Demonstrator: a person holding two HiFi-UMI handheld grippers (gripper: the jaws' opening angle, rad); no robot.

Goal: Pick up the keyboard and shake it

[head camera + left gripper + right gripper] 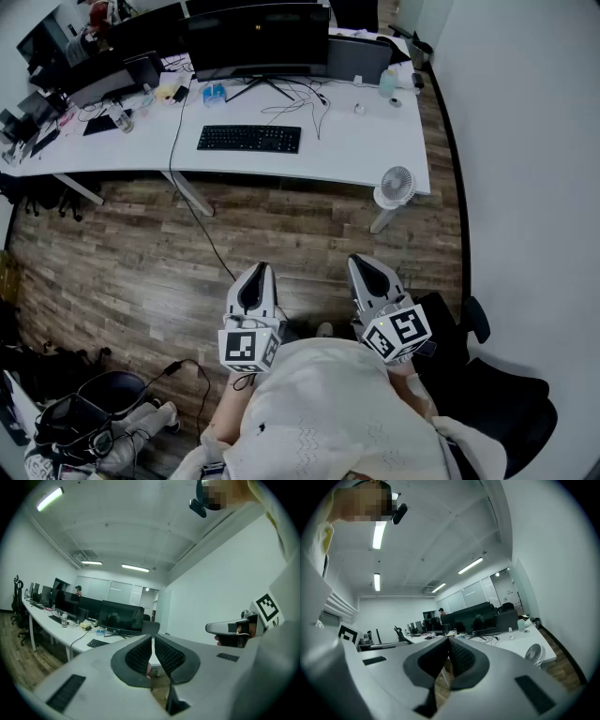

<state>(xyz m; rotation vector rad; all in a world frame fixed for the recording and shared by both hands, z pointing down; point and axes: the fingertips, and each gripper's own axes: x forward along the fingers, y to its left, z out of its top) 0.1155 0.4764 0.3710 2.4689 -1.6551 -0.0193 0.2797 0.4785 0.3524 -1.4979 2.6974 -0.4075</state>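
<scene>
a: where's the keyboard (248, 138)?
b: flat on the white desk (375, 141), in front of the monitor (258, 37). well apart from both tongs, not lifted yet.
a: tongs?
b: left gripper (259, 272) has its jaws together, nothing between them. right gripper (364, 265) is the same, pressed together and empty. both are held near the person's body over the wood floor (141, 262), pointing toward the desk.
a: so the step is the approach.
b: that's my read. to do it well: walk in and spread both sets of jaws before reaching. take the keyboard at its two short ends, one gripper each, so it lifts level. pinch the edge, not the keys.
a: risks?
b: cables (300, 108) lie just behind it, and i can't tell if one is the keyboard's, so lift gently first. the fan (396, 185) at the desk's right corner looks out of the way. grip firmly before shaking or it could slip.
</scene>
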